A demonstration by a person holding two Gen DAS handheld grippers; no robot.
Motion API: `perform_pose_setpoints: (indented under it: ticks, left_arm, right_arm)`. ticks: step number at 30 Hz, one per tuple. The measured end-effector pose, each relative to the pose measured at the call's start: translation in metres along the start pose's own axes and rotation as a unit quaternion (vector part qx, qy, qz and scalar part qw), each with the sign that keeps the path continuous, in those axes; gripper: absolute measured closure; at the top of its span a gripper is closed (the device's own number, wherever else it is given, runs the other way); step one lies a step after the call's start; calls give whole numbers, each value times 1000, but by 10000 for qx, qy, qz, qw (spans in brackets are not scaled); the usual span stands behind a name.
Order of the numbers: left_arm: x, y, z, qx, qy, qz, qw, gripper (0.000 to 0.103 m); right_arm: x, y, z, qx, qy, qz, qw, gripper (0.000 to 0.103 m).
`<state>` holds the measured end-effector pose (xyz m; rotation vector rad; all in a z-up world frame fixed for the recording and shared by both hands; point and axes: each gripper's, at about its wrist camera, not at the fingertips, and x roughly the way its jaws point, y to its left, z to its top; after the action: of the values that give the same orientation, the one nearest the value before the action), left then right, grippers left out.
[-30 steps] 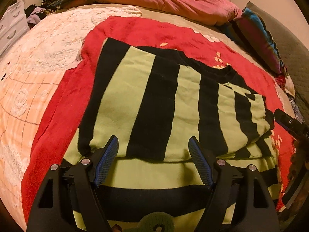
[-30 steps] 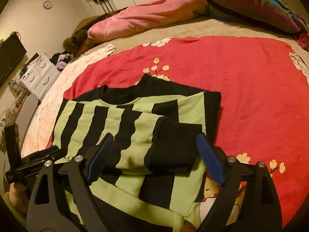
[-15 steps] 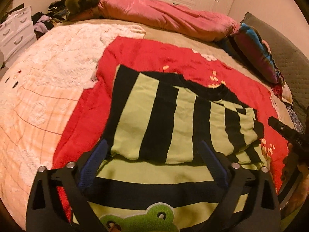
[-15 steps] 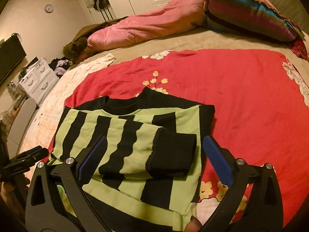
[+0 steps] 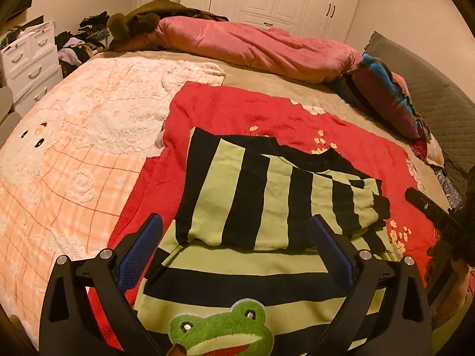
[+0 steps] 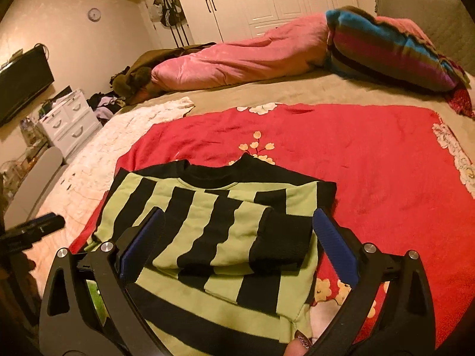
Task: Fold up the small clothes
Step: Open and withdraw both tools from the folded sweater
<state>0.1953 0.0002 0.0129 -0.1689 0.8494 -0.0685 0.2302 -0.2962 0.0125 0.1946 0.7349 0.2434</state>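
Both hand-held grippers, left (image 5: 234, 249) and right (image 6: 237, 243), had just been opening and hung wide, gripping nothing; the striped sweater (image 5: 267, 207) lay sleeves-folded on the red blanket (image 6: 371, 154), mid-bed.

The sweater (image 5: 267, 207) lies on the blanket (image 5: 237, 112) on the bed, its sleeves folded across its body.

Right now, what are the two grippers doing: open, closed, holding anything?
Left gripper: jaws just opened wide, empty, above the striped sweater.
Right gripper: jaws just opened wide, empty, above the folded sleeve cuff.
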Motion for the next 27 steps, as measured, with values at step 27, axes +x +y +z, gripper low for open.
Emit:
perform_pose_setpoints:
  ticks: [27]
  left_arm:
    - [-86, 61, -24, -25, -306, 242, 9992, 5]
  right_arm:
    - [-85, 32, -72, -188, 325, -394, 9985, 9]
